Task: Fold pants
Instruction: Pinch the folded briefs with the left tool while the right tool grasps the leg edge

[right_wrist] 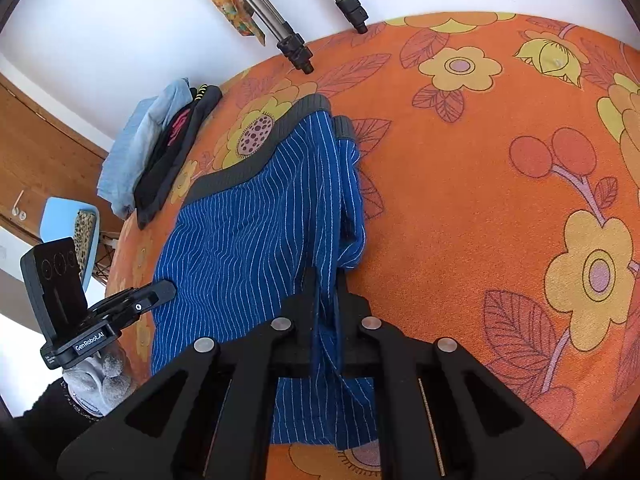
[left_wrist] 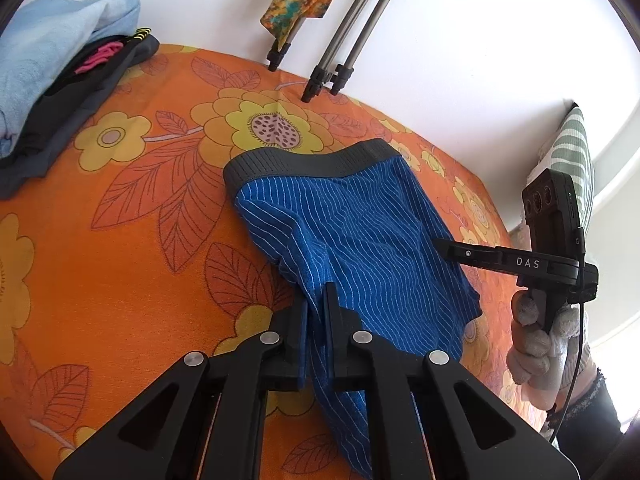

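Blue pinstriped pants (left_wrist: 360, 232) with a grey waistband (left_wrist: 304, 164) lie on the orange flowered bedspread (left_wrist: 120, 264). My left gripper (left_wrist: 318, 300) is shut on a pinched fold of the blue fabric at the near left edge. My right gripper (right_wrist: 326, 280) is shut on the fabric at the pants' other side (right_wrist: 248, 240), and it also shows in the left wrist view (left_wrist: 440, 245) at the right edge of the pants. The left gripper shows in the right wrist view (right_wrist: 170, 290) at the pants' left edge.
A pile of folded clothes (left_wrist: 52, 80), light blue over black, sits at the bed's far left corner. Tripod legs (left_wrist: 336, 60) stand on the bed's far edge by the white wall. A striped cushion (left_wrist: 576, 152) lies off the right side. A blue chair (right_wrist: 68, 220) stands beside the bed.
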Tool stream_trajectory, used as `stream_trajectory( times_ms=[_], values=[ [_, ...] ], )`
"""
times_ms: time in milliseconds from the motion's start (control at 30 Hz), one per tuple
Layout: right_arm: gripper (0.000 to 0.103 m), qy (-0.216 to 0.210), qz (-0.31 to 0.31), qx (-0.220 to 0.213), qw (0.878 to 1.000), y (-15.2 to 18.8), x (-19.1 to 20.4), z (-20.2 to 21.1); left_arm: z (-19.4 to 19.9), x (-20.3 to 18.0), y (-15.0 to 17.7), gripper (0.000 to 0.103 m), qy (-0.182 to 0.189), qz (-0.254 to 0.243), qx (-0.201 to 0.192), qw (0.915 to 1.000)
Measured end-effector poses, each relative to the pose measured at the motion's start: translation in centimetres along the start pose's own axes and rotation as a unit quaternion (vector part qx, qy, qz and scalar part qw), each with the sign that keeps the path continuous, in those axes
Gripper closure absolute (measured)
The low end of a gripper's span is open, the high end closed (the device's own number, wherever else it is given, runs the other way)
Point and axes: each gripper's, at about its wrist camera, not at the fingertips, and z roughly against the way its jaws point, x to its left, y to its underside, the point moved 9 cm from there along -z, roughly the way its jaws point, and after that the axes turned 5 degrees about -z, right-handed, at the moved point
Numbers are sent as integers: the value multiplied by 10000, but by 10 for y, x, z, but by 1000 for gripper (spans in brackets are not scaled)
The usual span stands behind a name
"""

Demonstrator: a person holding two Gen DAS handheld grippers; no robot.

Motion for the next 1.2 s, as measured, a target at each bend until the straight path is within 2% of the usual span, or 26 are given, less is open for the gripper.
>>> stream_trajectory(
  times_ms=[267,433,500,567,667,800,833,867,1000,1200],
  values=[
    [98,8,-31,-69,10000,-4,1,5,-1,3,3,98,63,97,67,9999],
    [95,217,86,17,9997,-2,-1,0,-7,1,7,98,60,37,165,9998],
    [95,244,70,30,9997,-2,-3,0,-9,2,8,93,72,57,241,9997],
    [86,340,49,46,9994,-3,-7,0,-12,4,10,81,39,123,263,9996],
    [82,302,35,22,9995,-4,-9,2,-13,6,11,80,63,183,260,9995],
    [82,198,51,-7,9998,-2,-8,2,-14,4,13,82,52,100,213,9997],
    [90,135,25,22,9999,-1,-8,1,-15,2,14,94,74,70,243,9997],
    [96,72,-3,69,9999,0,-7,-1,-16,1,16,97,82,55,270,9996],
    [97,-141,-162,36,9998,2,-3,0,-10,0,9,97,120,46,113,9999],
    [98,-688,-477,-370,9958,-11,6,25,15,0,-11,98,279,121,-274,9992]
  ],
)
